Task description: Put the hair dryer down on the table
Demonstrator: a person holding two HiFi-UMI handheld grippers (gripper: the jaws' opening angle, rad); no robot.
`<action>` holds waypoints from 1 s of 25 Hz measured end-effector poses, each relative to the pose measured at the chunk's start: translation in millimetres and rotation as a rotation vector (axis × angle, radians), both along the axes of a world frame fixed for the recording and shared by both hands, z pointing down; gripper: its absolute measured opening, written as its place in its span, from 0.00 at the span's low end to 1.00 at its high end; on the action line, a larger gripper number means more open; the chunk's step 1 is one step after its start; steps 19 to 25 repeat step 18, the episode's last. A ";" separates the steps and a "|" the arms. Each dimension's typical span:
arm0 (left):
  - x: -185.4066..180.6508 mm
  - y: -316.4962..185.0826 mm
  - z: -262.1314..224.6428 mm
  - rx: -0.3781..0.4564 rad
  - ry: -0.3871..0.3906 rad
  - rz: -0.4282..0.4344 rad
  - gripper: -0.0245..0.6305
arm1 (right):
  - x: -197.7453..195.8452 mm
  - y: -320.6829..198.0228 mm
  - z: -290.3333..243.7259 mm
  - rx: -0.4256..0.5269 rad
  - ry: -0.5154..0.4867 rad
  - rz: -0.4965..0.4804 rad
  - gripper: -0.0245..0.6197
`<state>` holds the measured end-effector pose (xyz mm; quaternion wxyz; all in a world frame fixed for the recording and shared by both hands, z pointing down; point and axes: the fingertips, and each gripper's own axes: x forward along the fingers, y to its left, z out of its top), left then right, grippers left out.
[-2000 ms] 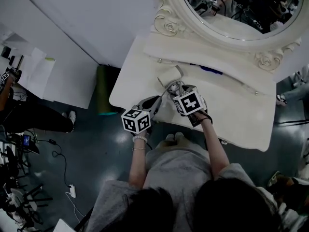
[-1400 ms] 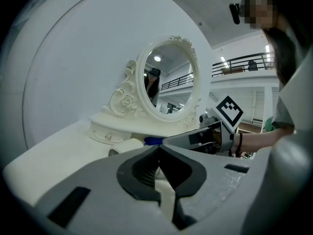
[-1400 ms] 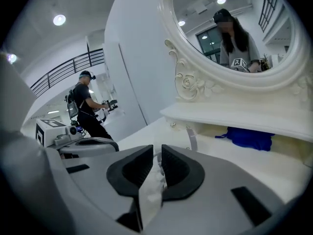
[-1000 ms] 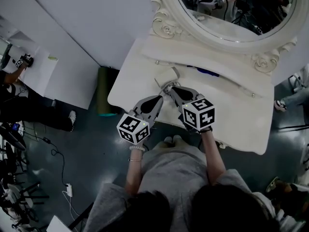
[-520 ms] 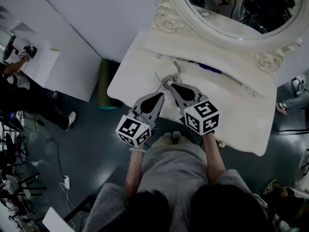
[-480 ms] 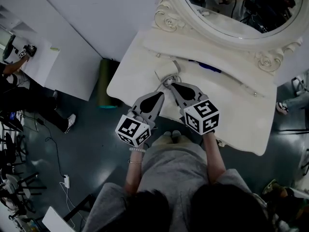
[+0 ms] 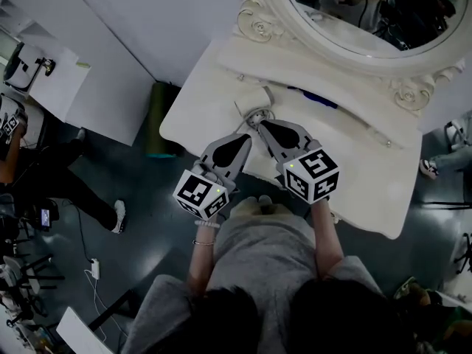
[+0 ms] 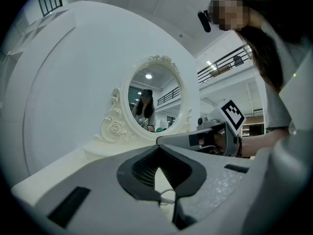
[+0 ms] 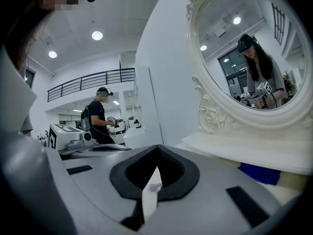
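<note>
The white hair dryer [image 7: 253,102] lies on the white dressing table [image 7: 199,113] near its front left part, its cord [image 7: 258,116] looped beside it. Both grippers hover over the table's front edge, pointing at the dryer. My left gripper [image 7: 245,136] is shut and holds nothing; its tips sit just short of the cord. My right gripper [image 7: 259,123] is shut too, empty, with its tips close to the cord loop. In the left gripper view the jaws [image 8: 156,148] meet, and a thin white cord [image 8: 166,196] shows below them. The right gripper view shows shut jaws [image 9: 157,147].
An ornate oval mirror [image 7: 361,21] stands at the back of the table above a raised shelf [image 7: 295,68]. A blue object [image 7: 313,97] lies under that shelf. A green bin [image 7: 153,120] stands on the floor at the table's left. A person stands far left.
The right gripper has drawn back from over the hair dryer towards the table's front edge. The left gripper shifted slightly. The hair dryer stays lying on the table.
</note>
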<state>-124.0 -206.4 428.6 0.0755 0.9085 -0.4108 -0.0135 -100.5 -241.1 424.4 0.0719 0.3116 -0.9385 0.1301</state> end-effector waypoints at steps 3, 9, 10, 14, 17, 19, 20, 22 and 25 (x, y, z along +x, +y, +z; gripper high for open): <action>2.2 -1.1 -2.4 0.000 -0.011 0.011 0.04 | -0.4 -1.0 -5.1 0.006 -0.009 -0.006 0.04; -2.4 -4.3 -5.1 0.020 -0.025 0.012 0.04 | -4.4 -6.2 -6.9 0.027 -0.022 -0.006 0.04; -4.3 -4.9 -4.8 0.022 -0.025 0.008 0.04 | -6.3 -7.0 -7.4 0.032 -0.022 -0.009 0.04; -12.0 -5.4 -5.5 0.024 -0.026 -0.007 0.04 | -14.4 -4.7 -9.2 0.039 -0.024 -0.026 0.04; -14.3 -7.5 -7.5 0.025 -0.027 -0.010 0.04 | -17.6 -4.8 -11.0 0.044 -0.023 -0.034 0.04; -14.7 -8.3 -8.1 0.025 -0.028 -0.010 0.04 | -18.2 -5.2 -11.6 0.046 -0.021 -0.036 0.04; -14.7 -8.3 -8.1 0.025 -0.028 -0.010 0.04 | -18.2 -5.2 -11.6 0.046 -0.021 -0.036 0.04; -14.7 -8.3 -8.1 0.025 -0.028 -0.010 0.04 | -18.2 -5.2 -11.6 0.046 -0.021 -0.036 0.04; -14.7 -8.3 -8.1 0.025 -0.028 -0.010 0.04 | -18.2 -5.2 -11.6 0.046 -0.021 -0.036 0.04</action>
